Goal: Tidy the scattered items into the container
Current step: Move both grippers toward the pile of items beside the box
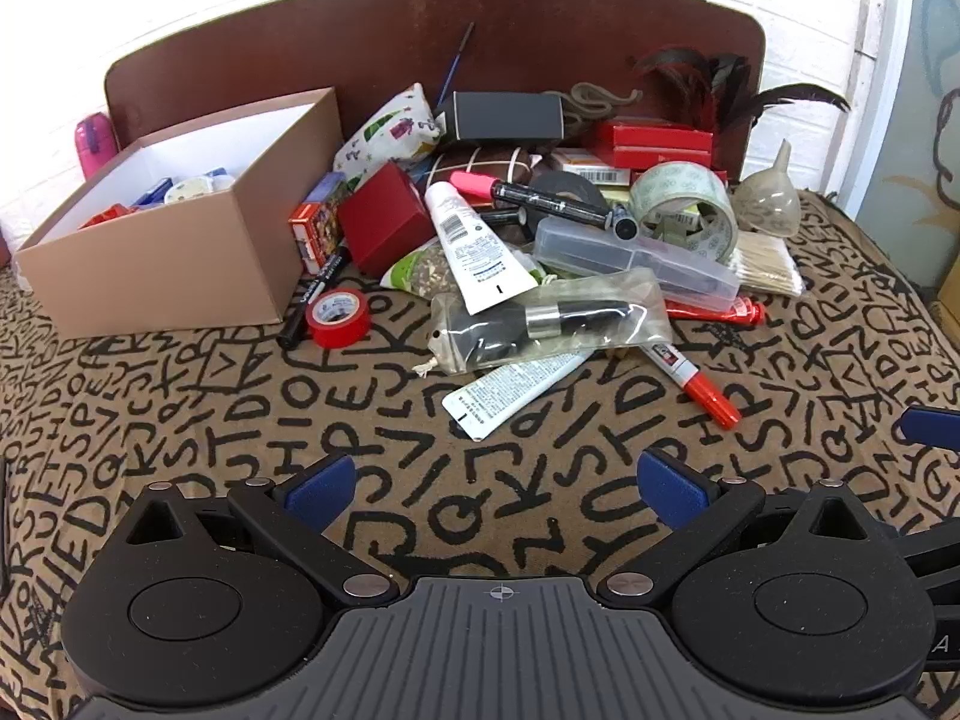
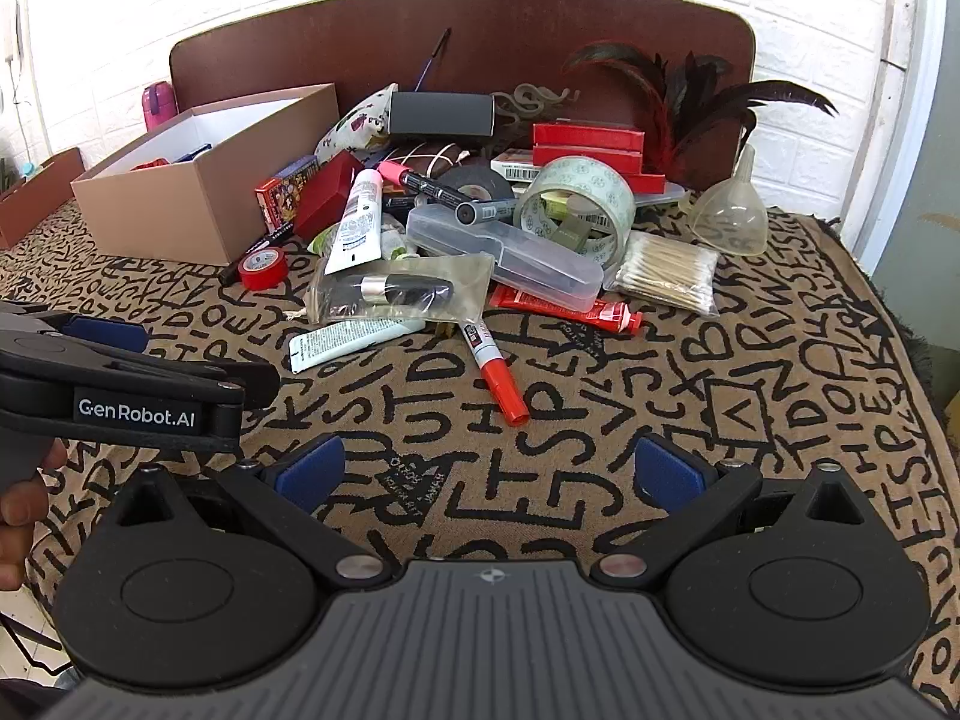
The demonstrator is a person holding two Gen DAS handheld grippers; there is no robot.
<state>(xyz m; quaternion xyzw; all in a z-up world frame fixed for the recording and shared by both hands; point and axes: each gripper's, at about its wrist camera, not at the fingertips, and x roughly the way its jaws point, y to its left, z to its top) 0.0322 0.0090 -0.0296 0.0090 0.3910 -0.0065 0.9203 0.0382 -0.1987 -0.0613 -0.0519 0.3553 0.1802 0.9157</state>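
Note:
A tan cardboard box (image 1: 180, 240) with a white inside stands at the left and holds several small items; it also shows in the right wrist view (image 2: 180, 192). A pile of items lies to its right: a white tube (image 1: 474, 246), a bagged black brush (image 1: 552, 318), a red-capped marker (image 1: 696, 384), a red tape roll (image 1: 337, 317), a clear tape roll (image 1: 690, 204) and a clear case (image 1: 636, 258). My left gripper (image 1: 495, 483) is open and empty, hovering over the cloth short of the pile. My right gripper (image 2: 489, 471) is open and empty, beside it.
A letter-patterned cloth (image 1: 240, 420) covers the table. A brown board (image 1: 540, 30) stands against the white brick wall. A plastic funnel (image 2: 732, 216), cotton swabs (image 2: 666, 276), feathers (image 2: 690, 96) and red boxes (image 2: 588, 141) lie at the right. A pink bottle (image 1: 95, 141) stands behind the box.

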